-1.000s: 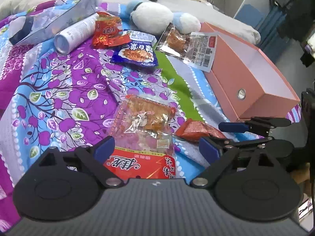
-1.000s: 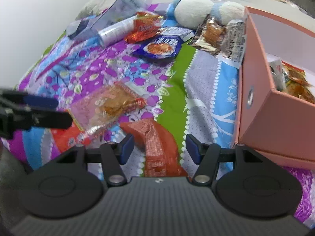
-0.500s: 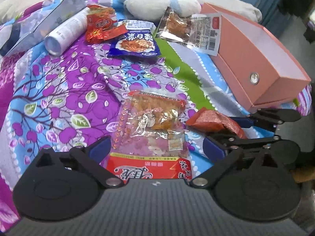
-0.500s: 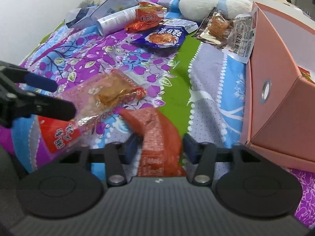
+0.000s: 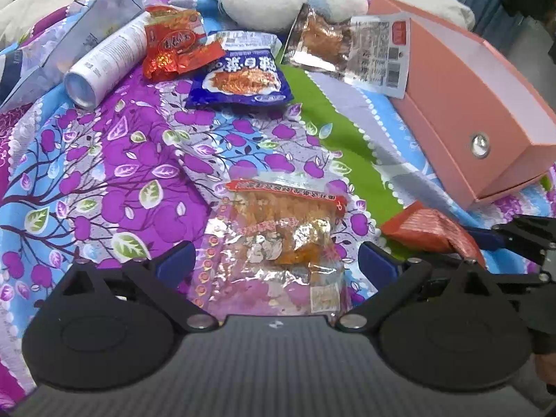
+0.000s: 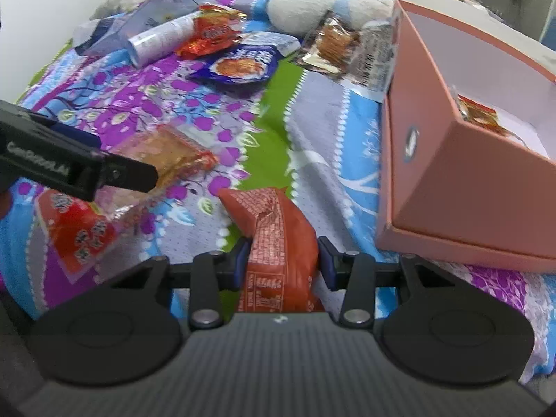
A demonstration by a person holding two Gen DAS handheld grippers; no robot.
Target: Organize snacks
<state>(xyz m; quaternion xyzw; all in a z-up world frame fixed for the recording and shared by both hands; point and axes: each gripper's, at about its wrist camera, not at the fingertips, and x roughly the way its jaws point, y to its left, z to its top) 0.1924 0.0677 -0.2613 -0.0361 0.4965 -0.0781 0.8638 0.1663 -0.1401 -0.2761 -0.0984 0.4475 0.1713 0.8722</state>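
Right tool (image 6: 283,266) closing, clenched on orange-red packet (image 6: 278,239) on bed | left tool (image 5: 274,264) released over clear packet (image 5: 281,239) | lift squarely, clear pink box (image 6: 451,180) wall.

Pink box (image 6: 462,187) wall hides most of its contents.

You see a matt printed cotton-like bedspread (image 5: 104,160) under a glossy, crinkled clear plastic snack packet (image 5: 278,239), a shiny red foil wrapper (image 5: 173,45), a matt pink cardboard box (image 5: 462,111) with a metal eyelet (image 5: 480,145), and a smooth orange-red plastic pouch (image 6: 278,239).
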